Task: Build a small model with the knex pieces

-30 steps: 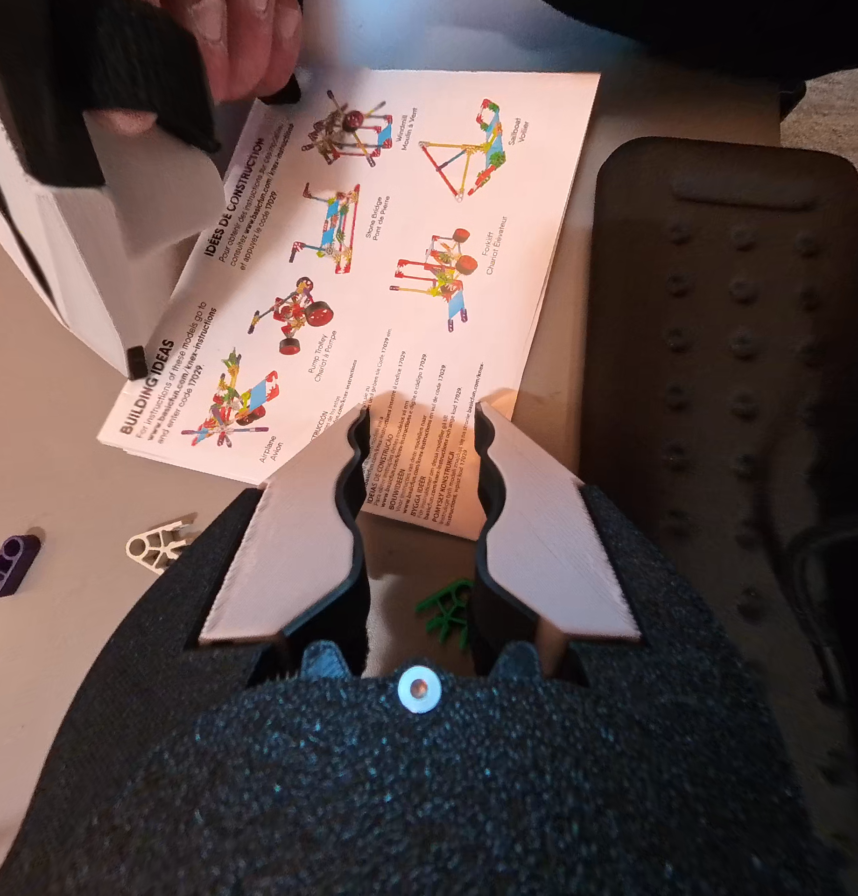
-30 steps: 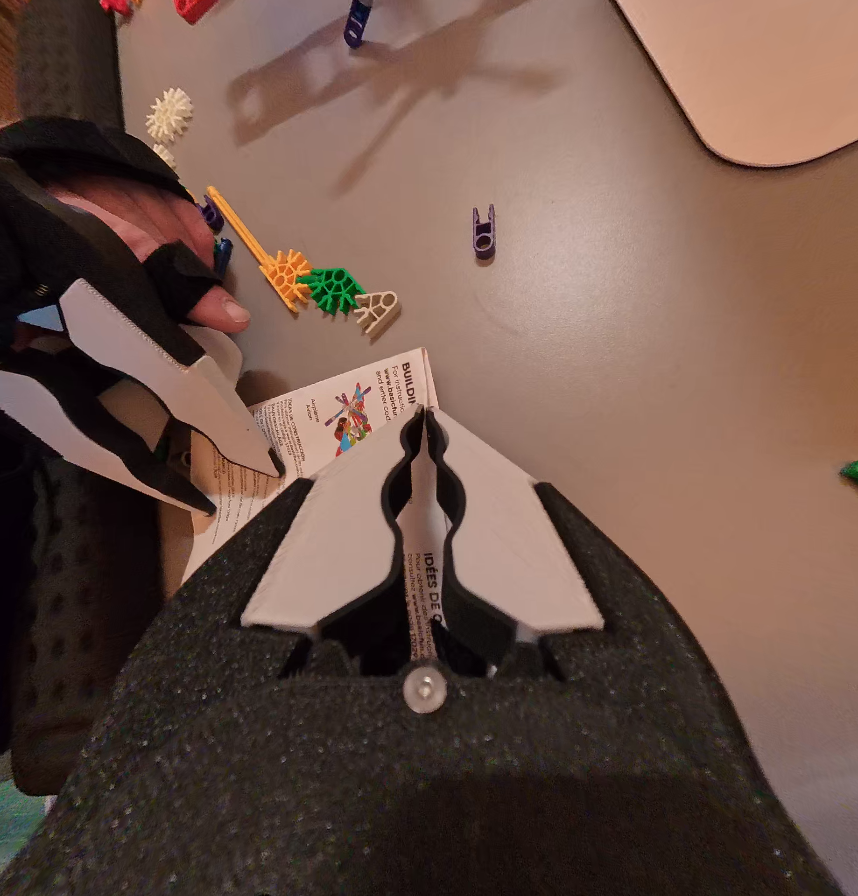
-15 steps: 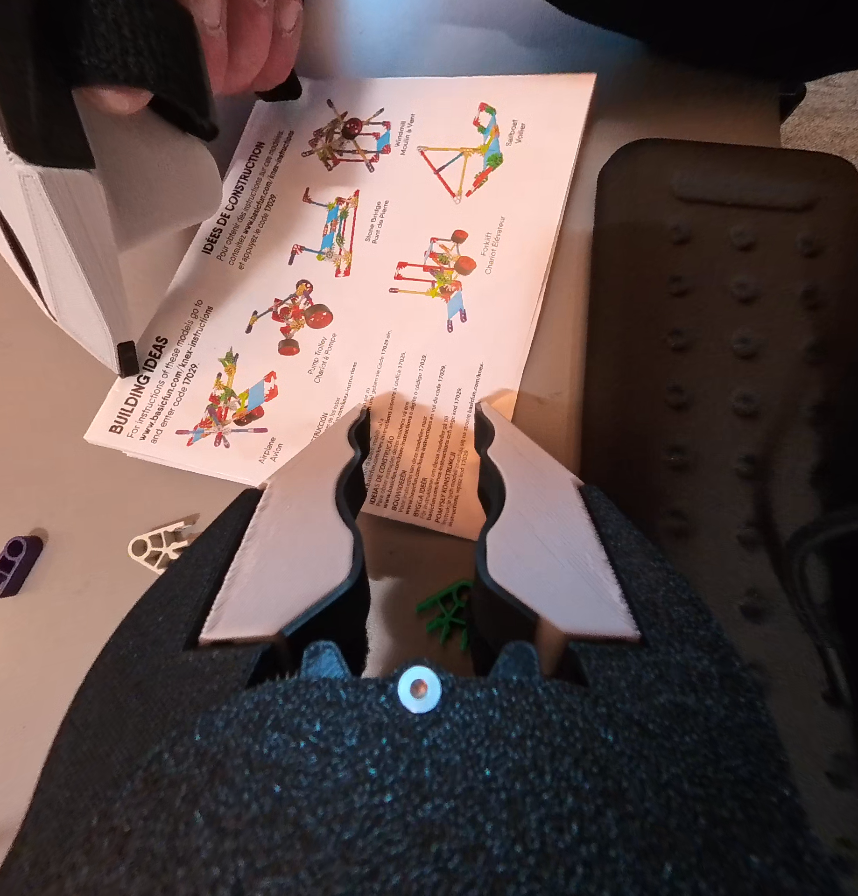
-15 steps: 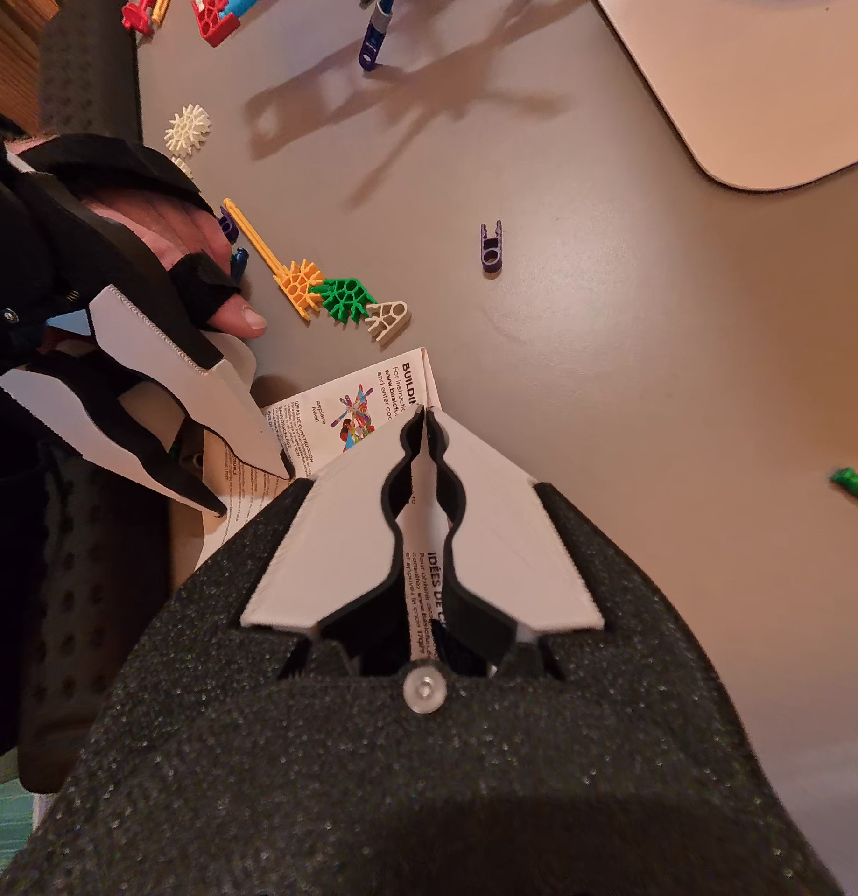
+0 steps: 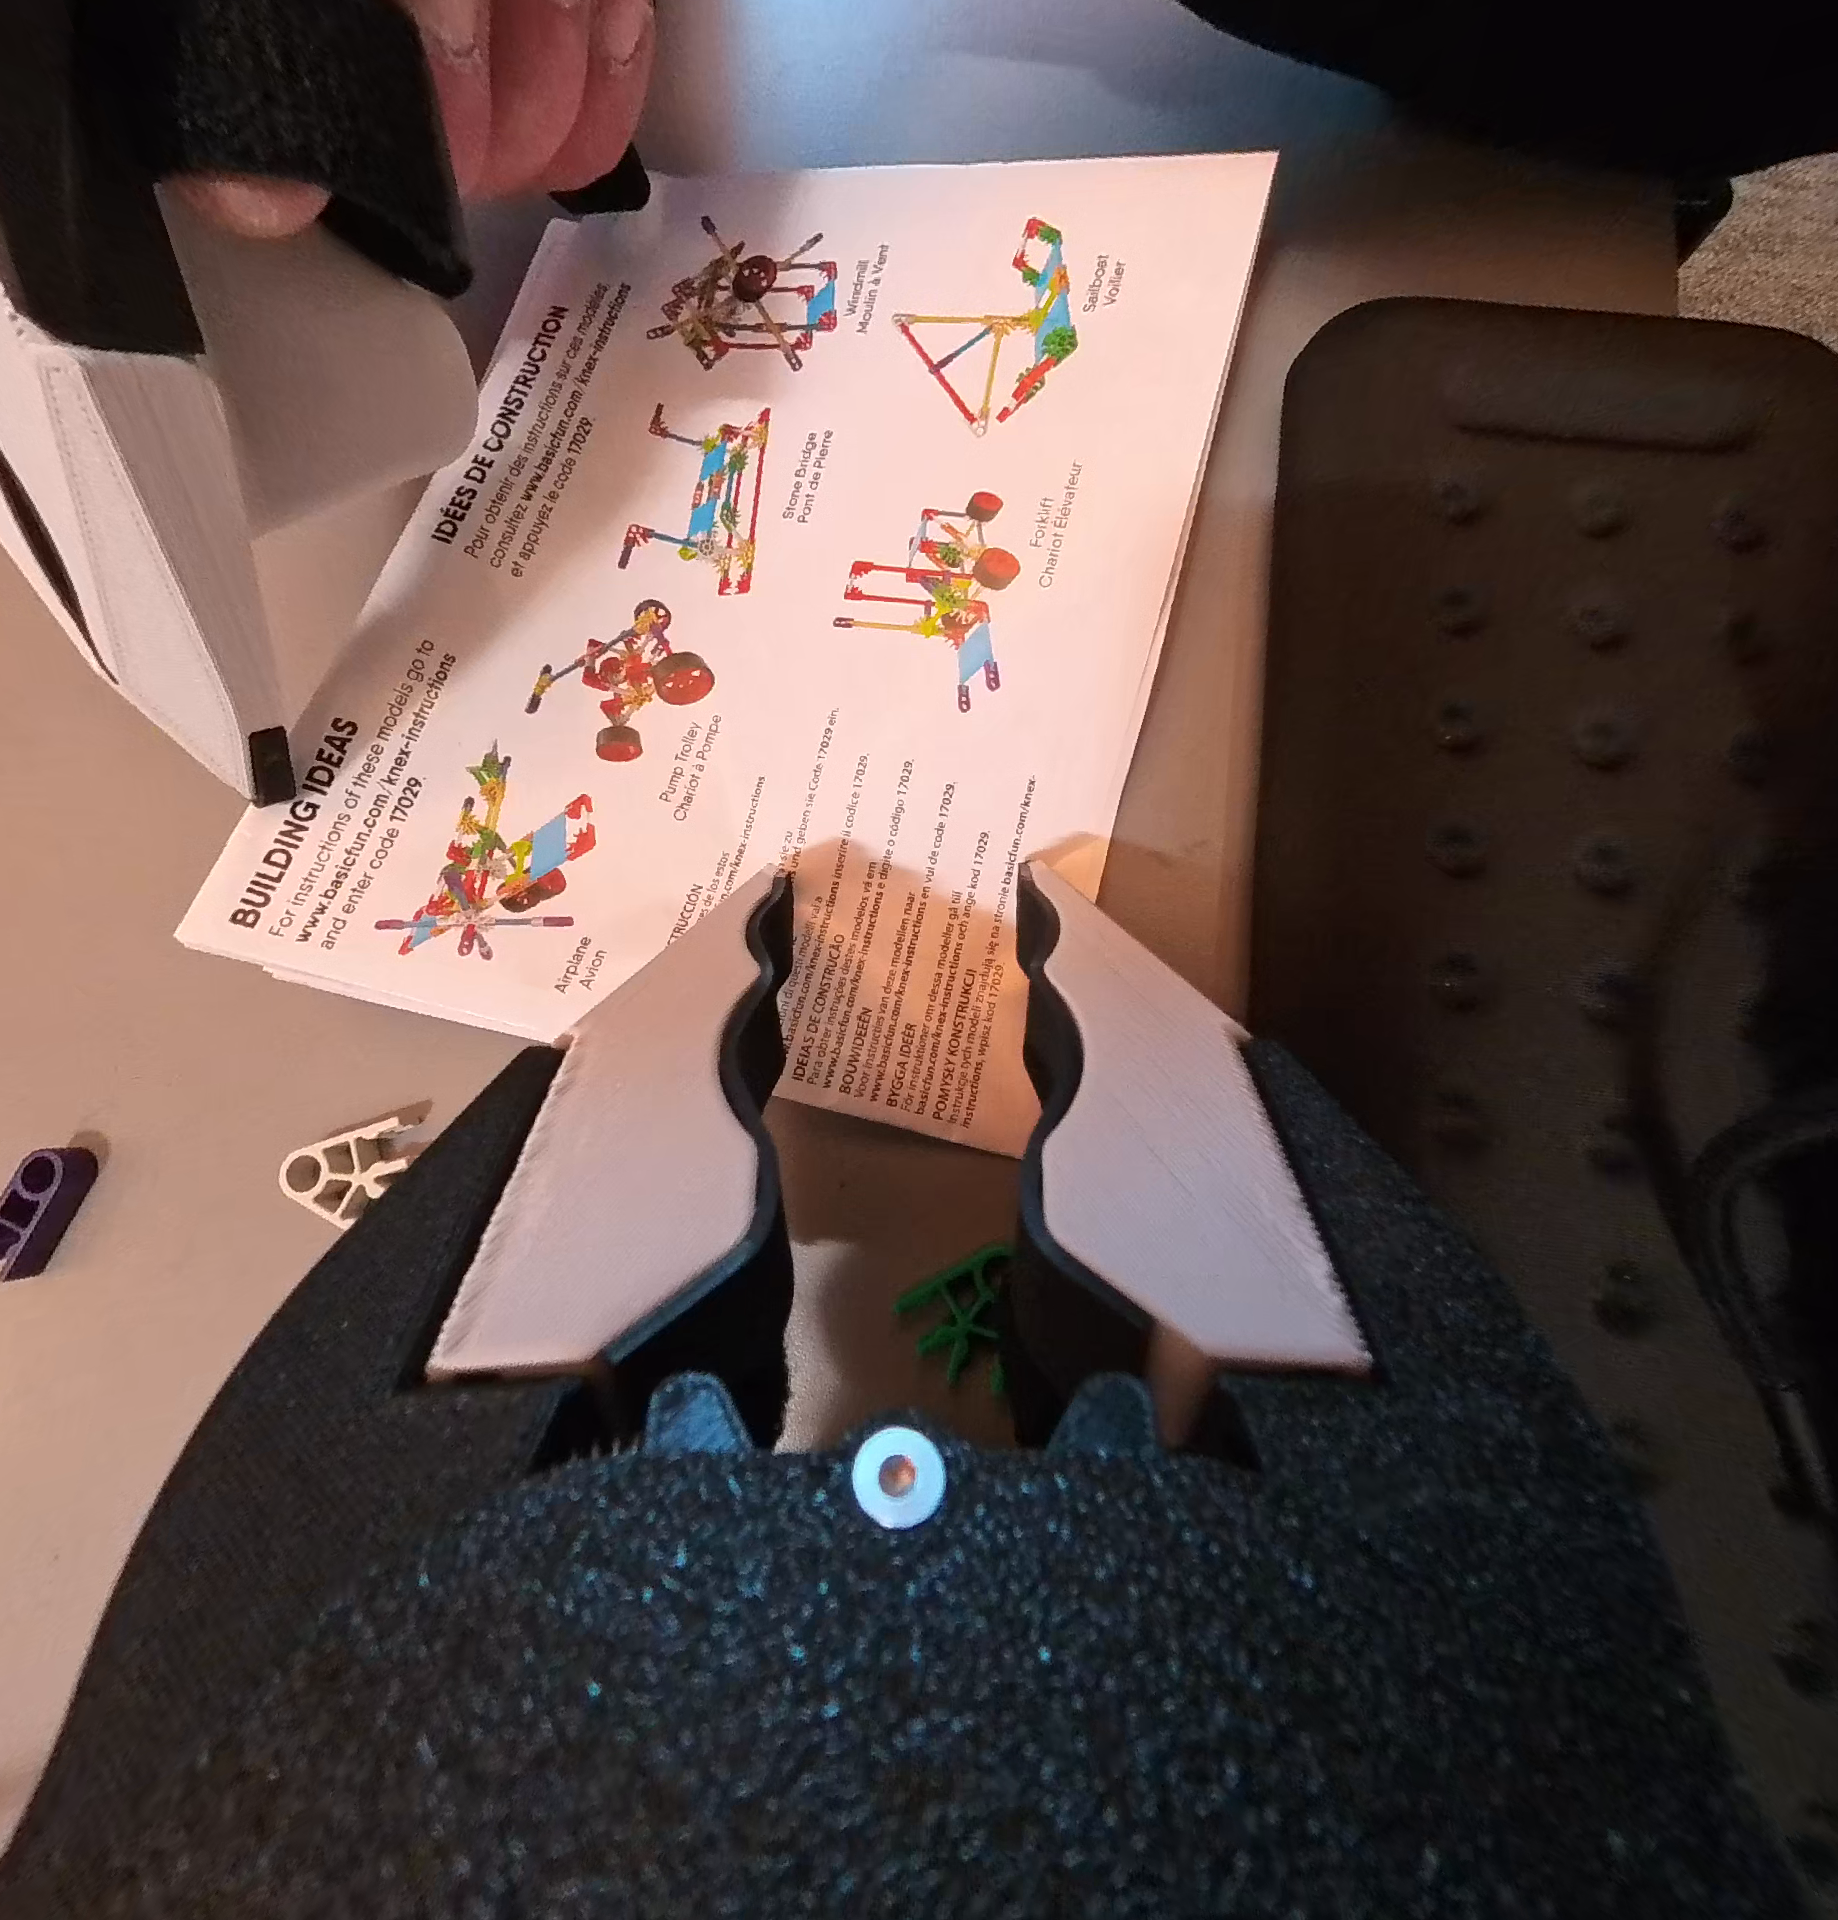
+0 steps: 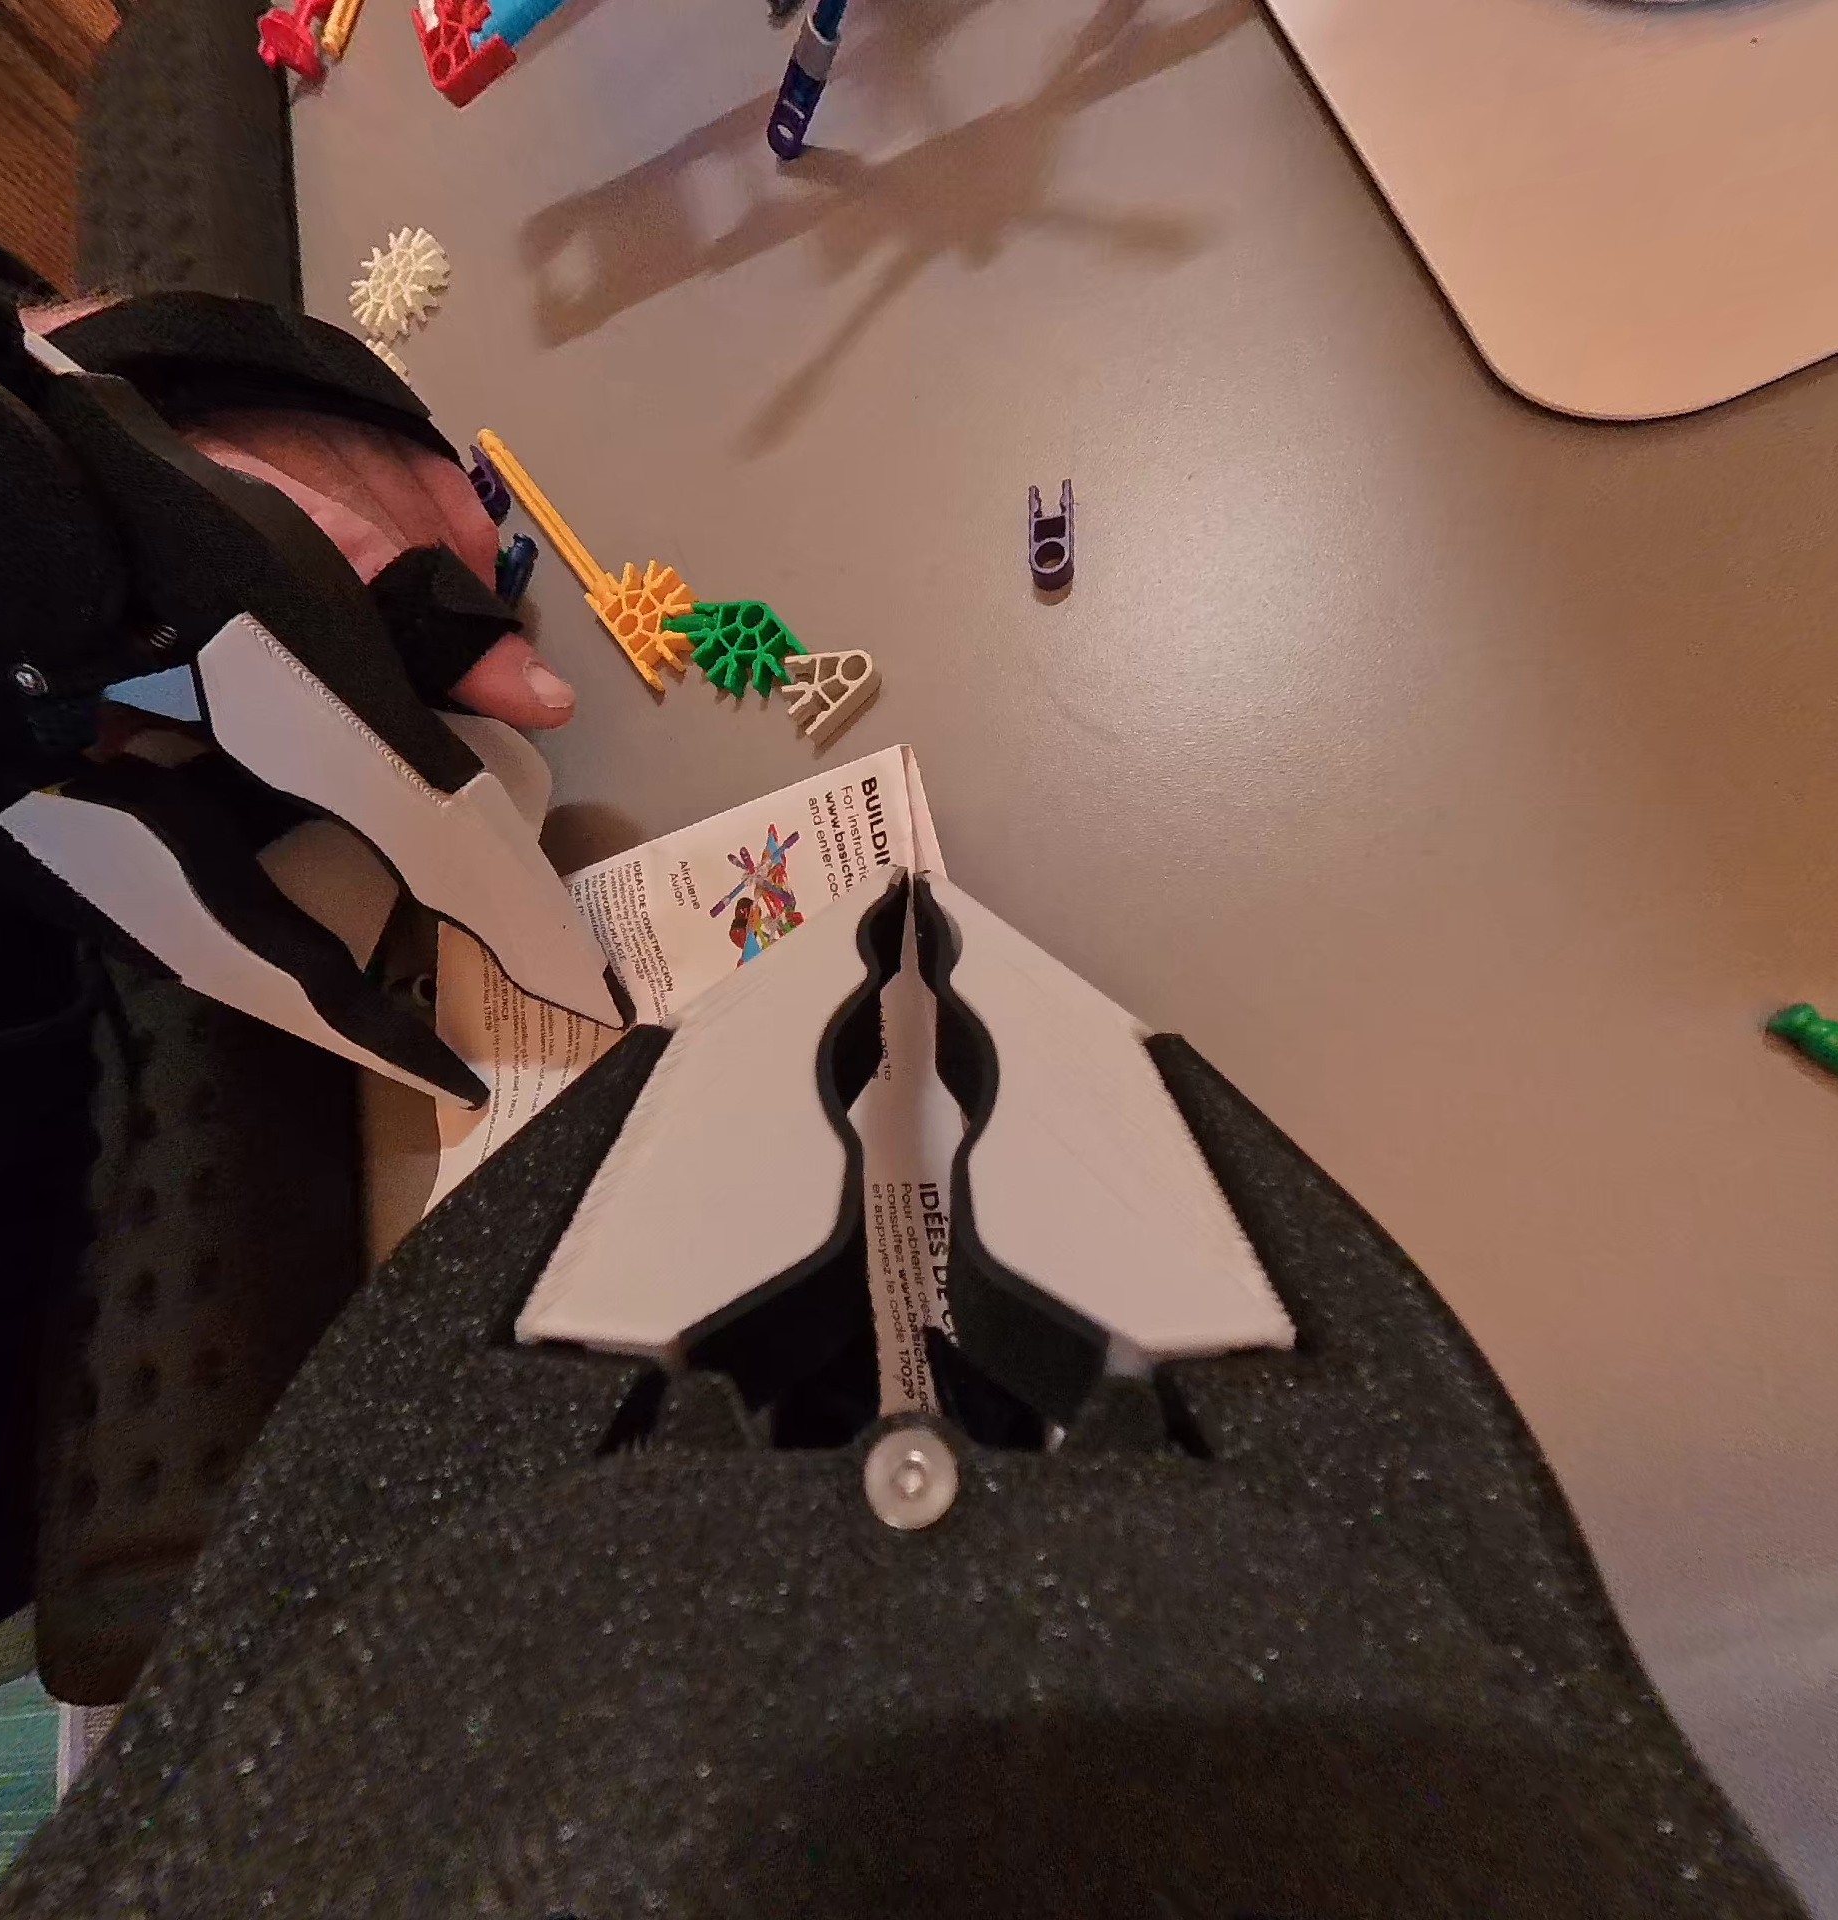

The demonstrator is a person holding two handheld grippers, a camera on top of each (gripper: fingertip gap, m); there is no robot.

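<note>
Fingers of the left gripper (image 5: 899, 883) stand apart over the near edge of the printed leaflet (image 5: 790, 540), holding nothing, a green connector (image 5: 956, 1309) between their bases. Farther left, the right gripper (image 6: 910, 878) is tilted down, pinching the leaflet's edge on the grey table (image 6: 1310, 831).

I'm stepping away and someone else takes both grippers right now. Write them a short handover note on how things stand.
Right gripper: shut on the edge of the instruction leaflet, which lies on the table.
Left gripper: open and holding nothing, its tips over the leaflet's near edge.
Under the left gripper, between its fingers, lies a green connector.
To its left lie a white connector and a purple clip.
A dark studded pad lies along the leaflet's right side.
A green rod lies apart, to the right gripper's right.
</note>
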